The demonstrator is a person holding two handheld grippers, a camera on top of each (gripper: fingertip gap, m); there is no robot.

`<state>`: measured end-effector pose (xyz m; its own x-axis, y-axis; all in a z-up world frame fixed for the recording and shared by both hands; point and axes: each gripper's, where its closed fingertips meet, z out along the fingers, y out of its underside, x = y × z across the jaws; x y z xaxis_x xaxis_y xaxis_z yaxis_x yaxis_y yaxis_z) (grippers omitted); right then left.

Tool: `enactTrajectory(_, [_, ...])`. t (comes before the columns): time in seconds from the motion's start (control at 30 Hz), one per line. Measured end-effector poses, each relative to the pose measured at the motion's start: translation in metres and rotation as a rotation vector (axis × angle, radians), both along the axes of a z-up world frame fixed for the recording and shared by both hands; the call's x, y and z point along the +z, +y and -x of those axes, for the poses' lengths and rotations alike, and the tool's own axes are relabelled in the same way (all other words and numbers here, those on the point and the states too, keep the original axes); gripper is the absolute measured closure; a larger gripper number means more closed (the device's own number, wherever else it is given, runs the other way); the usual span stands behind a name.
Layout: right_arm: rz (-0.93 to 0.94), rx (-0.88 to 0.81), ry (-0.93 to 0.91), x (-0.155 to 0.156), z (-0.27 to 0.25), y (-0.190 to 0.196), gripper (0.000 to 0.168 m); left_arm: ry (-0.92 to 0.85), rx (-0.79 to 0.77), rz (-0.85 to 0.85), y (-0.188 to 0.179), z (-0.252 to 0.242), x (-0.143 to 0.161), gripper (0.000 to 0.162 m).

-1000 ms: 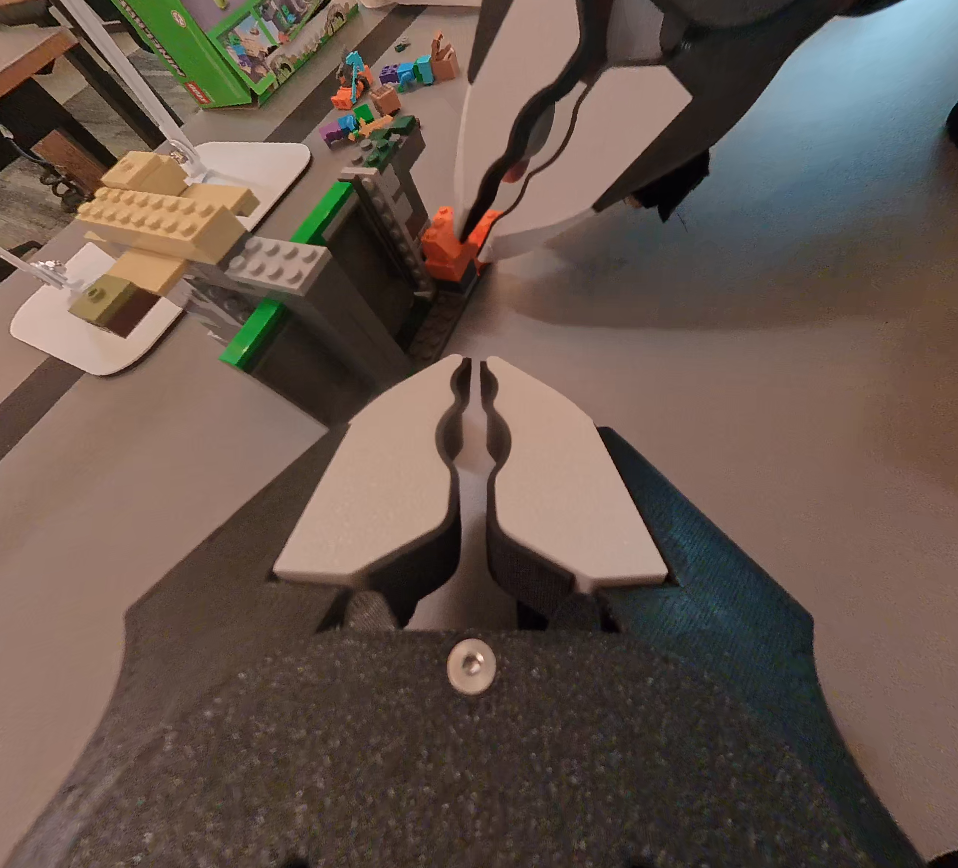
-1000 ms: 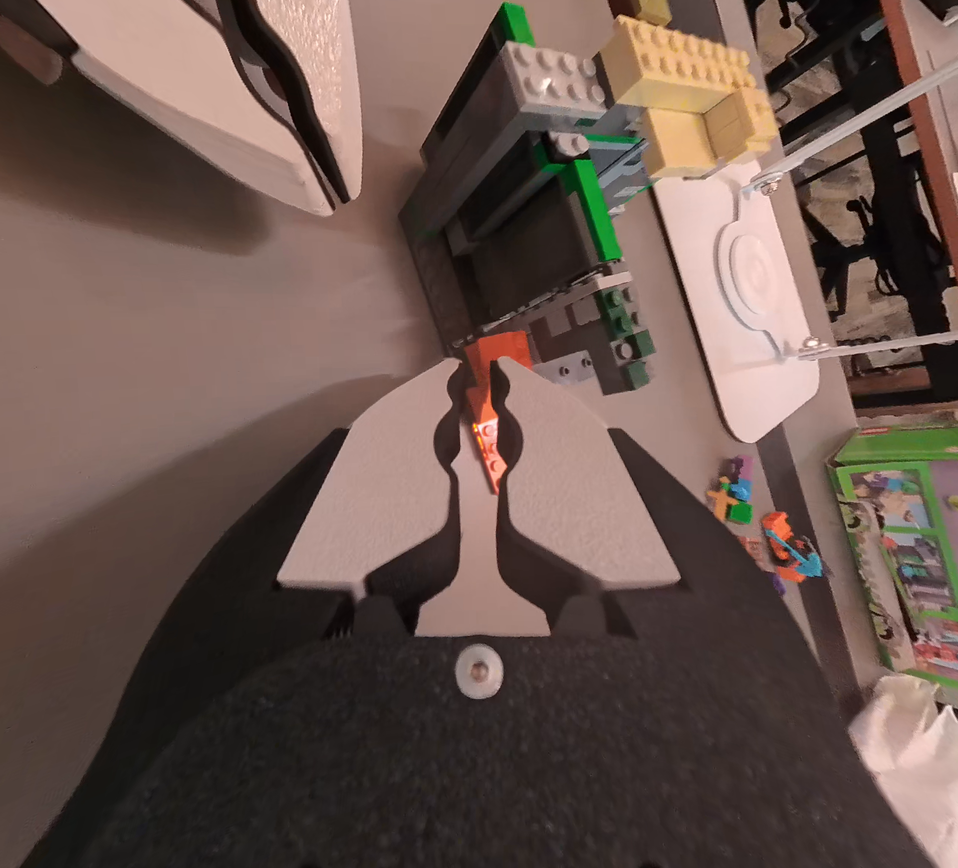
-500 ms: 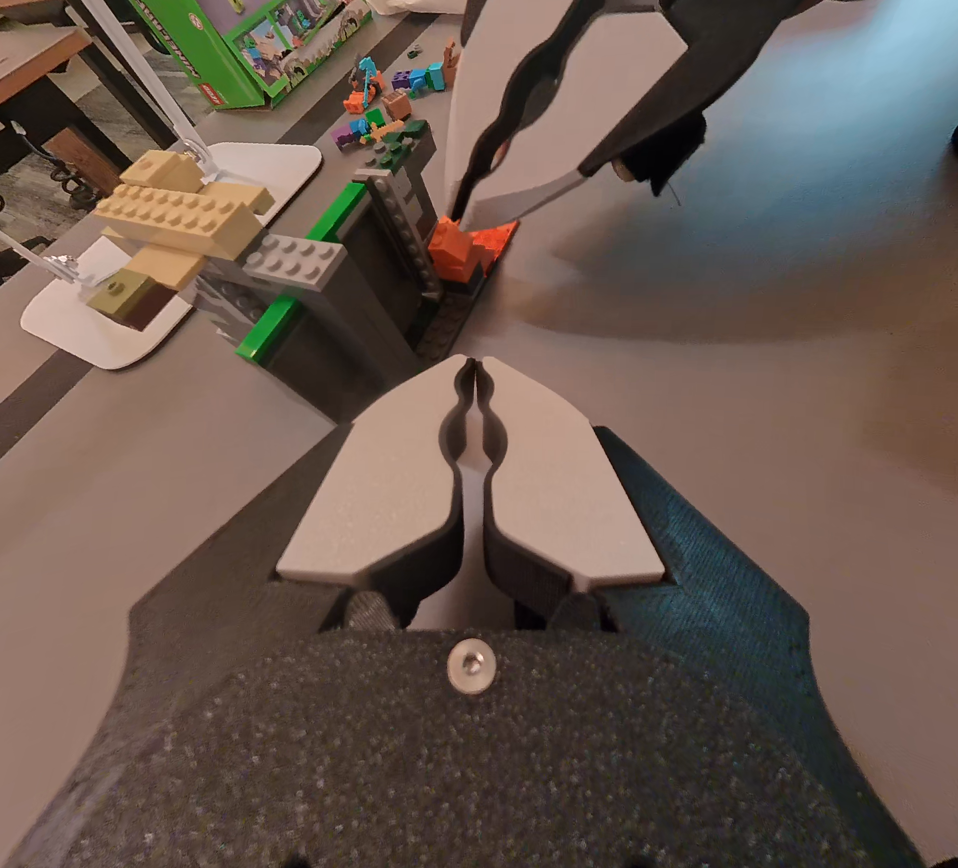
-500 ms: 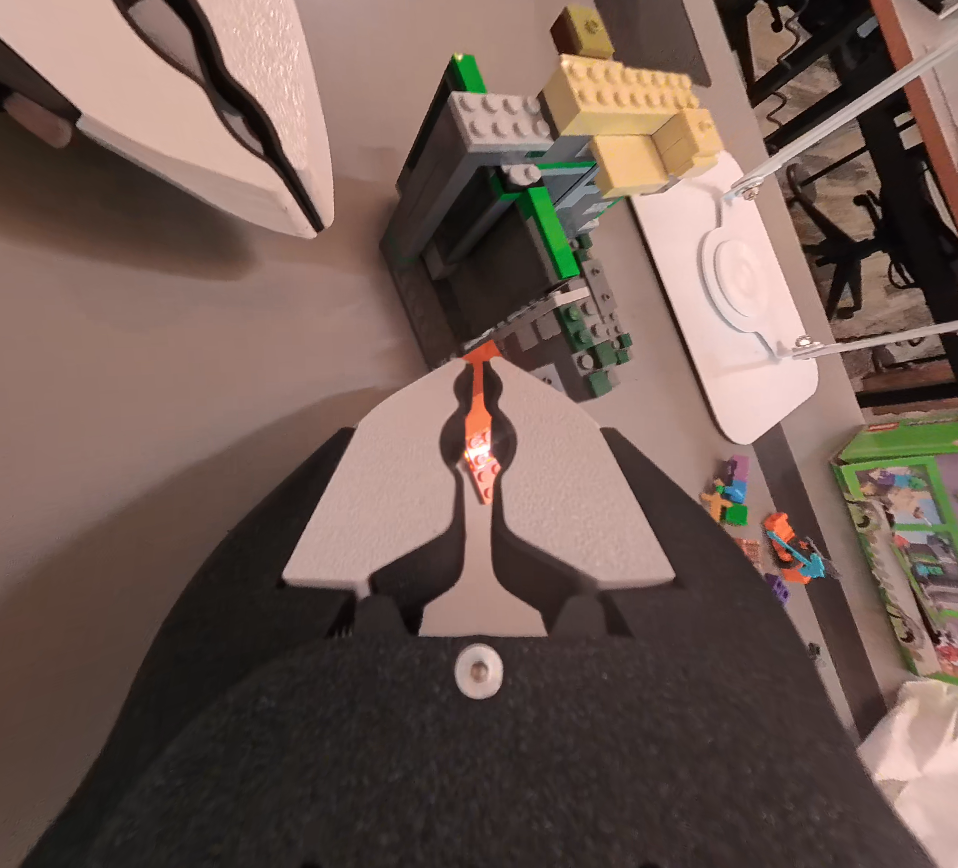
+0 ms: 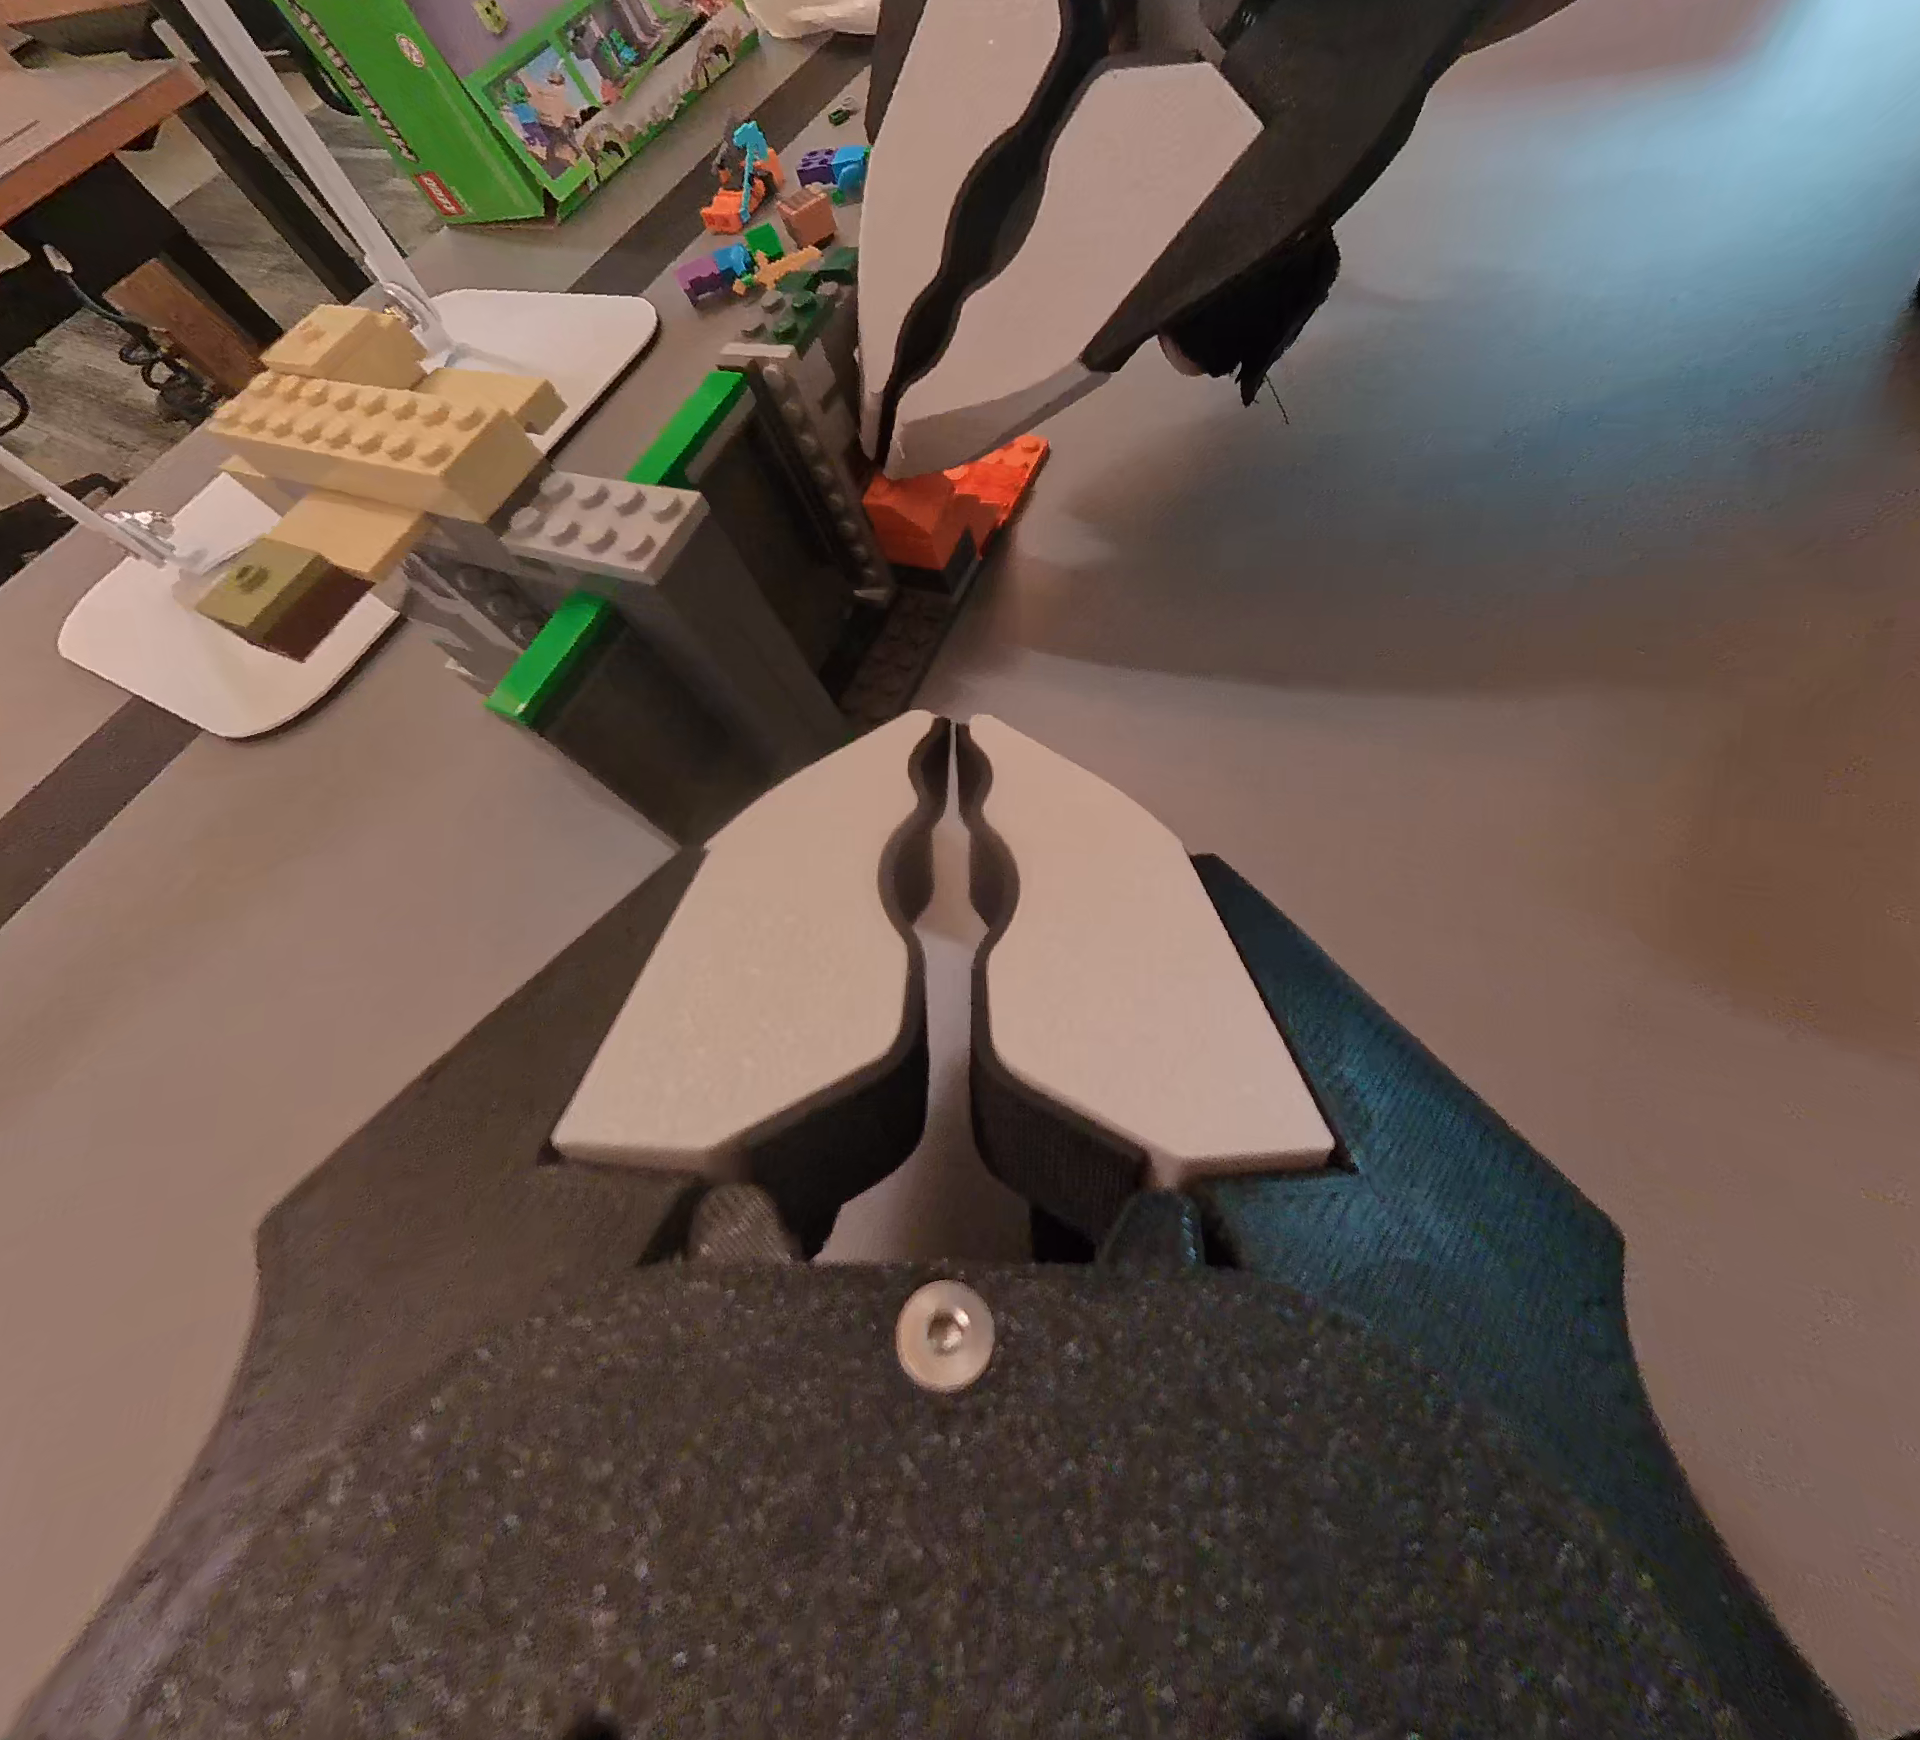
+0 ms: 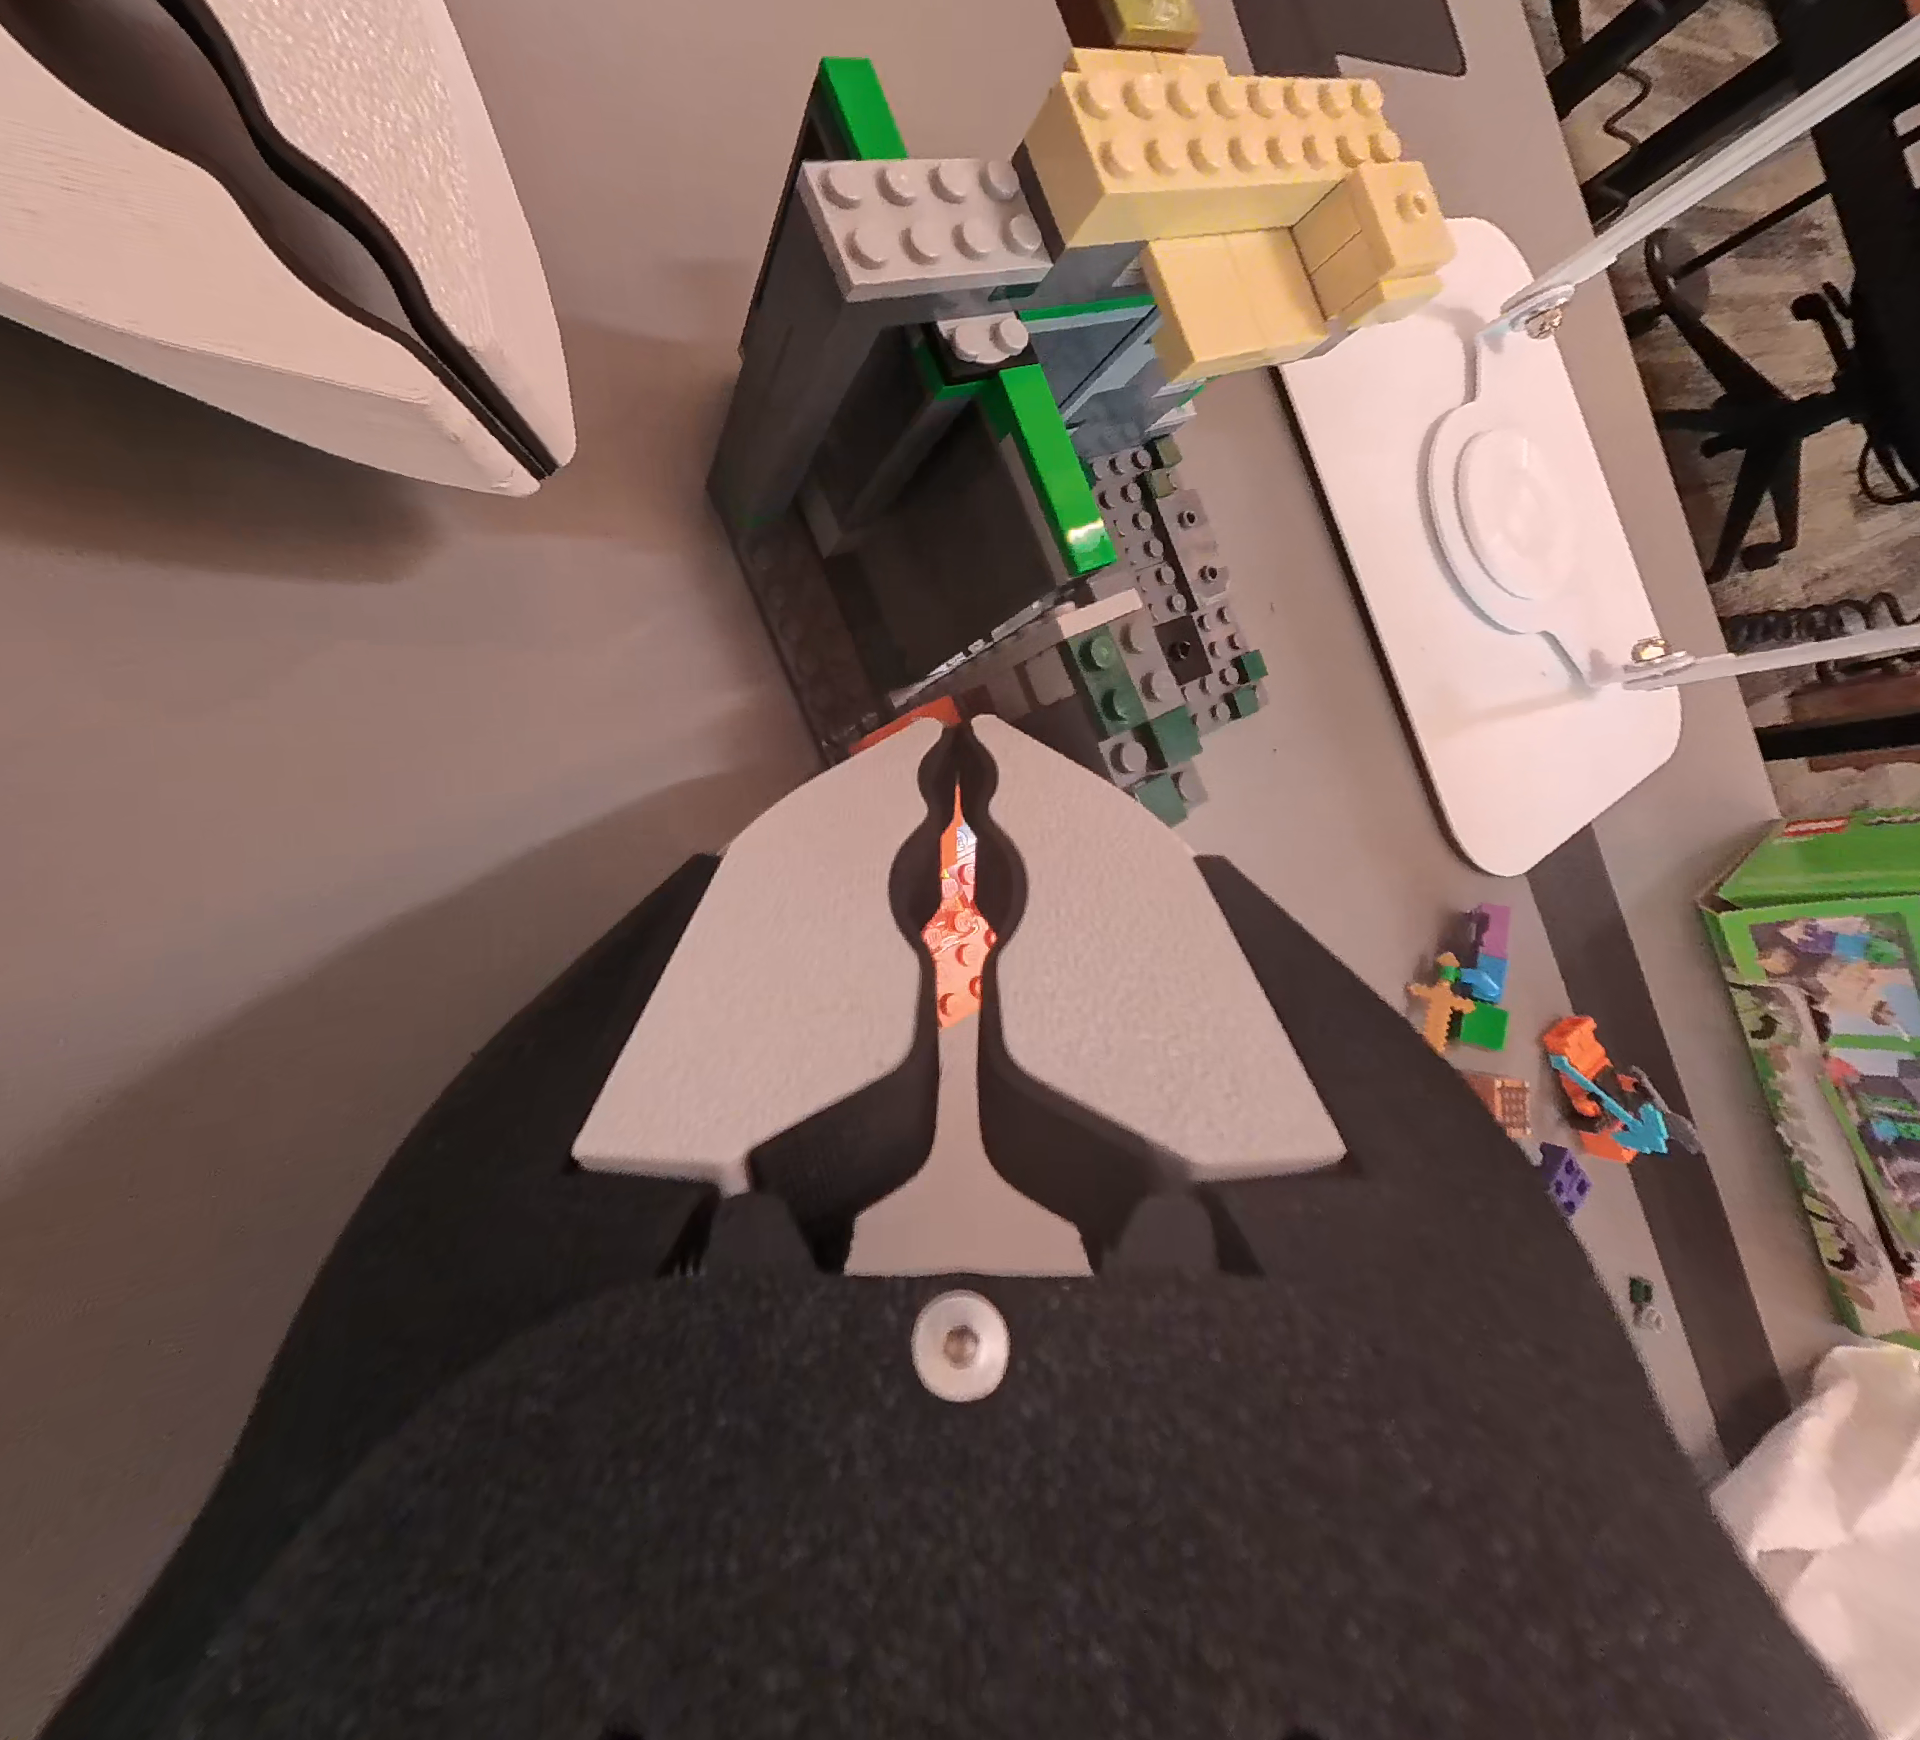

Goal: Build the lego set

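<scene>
Right tongs point(image 6: 958, 729) pinch the orange plate point(image 5: 961, 495) onto the build's point(image 5: 665, 610) near corner, left tongs point(image 5: 953, 729) shut and empty (hovering close by): press crooked and the corner could slip off.

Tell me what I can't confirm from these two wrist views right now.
- Right wrist view: the right gripper covers most of the orange plate; seating unknown.
- Left wrist view: its fingertips hide the contact with the orange pieces.
- Both views: the green box is cut off by the frame edge.
</scene>
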<state>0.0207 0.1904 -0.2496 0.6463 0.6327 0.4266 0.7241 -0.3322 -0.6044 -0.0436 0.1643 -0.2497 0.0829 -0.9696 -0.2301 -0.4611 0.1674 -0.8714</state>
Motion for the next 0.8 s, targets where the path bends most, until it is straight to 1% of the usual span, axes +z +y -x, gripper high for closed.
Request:
enactTrajectory(0.2, [-0.009,-0.003,0.018,0.000,0.002,-0.002,0.167,-0.025,0.043,0.011,0.009,0.002,0.004,0.159])
enactTrajectory(0.3, [-0.028,0.011,0.071,0.006,0.003,-0.009,0.165,-0.036,0.082,0.006,0.019,0.006,0.007,0.156])
enactTrajectory(0.37, [-0.039,0.015,0.108,0.009,0.000,-0.014,0.163,-0.044,0.113,0.010,0.031,0.010,0.009,0.152])
enactTrajectory(0.47, [-0.025,0.005,0.155,0.005,-0.013,-0.021,0.155,-0.049,0.135,0.021,0.051,0.013,0.013,0.145])
enactTrajectory(0.5, [-0.019,0.001,0.176,0.003,-0.016,-0.022,0.154,-0.047,0.132,0.029,0.056,0.013,0.014,0.140])
enactTrajectory(0.57, [-0.009,0.010,0.217,0.001,-0.020,-0.026,0.152,-0.030,0.113,0.051,0.065,0.011,0.013,0.131])
enactTrajectory(0.67, [-0.005,0.020,0.210,-0.003,-0.028,-0.029,0.152,-0.027,0.052,0.022,0.069,0.005,0.018,0.128])
enactTrajectory(0.73, [-0.007,0.027,0.206,-0.004,-0.030,-0.031,0.152,0.020,-0.037,0.059,0.062,-0.001,0.011,0.126])
enactTrajectory(0.8, [-0.001,0.027,0.211,-0.005,-0.031,-0.032,0.152,0.031,-0.072,0.043,0.063,-0.007,0.008,0.129])
